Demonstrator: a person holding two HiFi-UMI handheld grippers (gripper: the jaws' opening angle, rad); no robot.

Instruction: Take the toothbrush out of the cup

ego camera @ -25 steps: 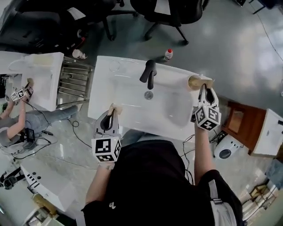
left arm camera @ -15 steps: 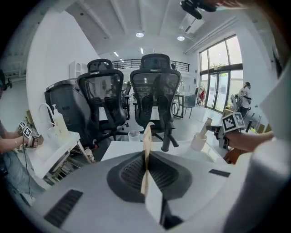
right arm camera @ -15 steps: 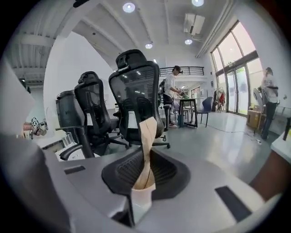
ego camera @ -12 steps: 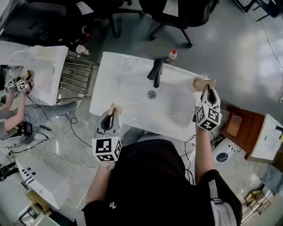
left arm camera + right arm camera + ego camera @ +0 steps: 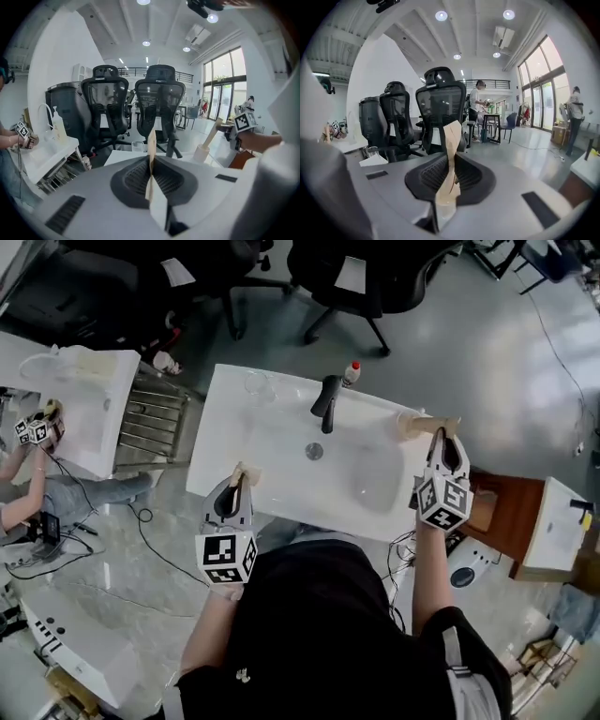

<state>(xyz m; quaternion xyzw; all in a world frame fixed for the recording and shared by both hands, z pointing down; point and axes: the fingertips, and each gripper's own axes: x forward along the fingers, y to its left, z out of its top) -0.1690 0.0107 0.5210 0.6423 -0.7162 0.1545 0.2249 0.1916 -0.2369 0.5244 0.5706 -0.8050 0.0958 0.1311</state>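
**Round the sink**

I see a white sink (image 5: 234,442) with a black faucet (image 5: 325,401) above its drain (image 5: 314,452). A red-capped bottle (image 5: 352,373) shows at the back edge beside the faucet, and a clear glass (image 5: 255,383) sits near the back left corner. Black chairs (image 5: 375,273) stand beyond. A second sink (image 5: 89,395) lies to the left, a brown cabinet (image 5: 502,507) to the right.
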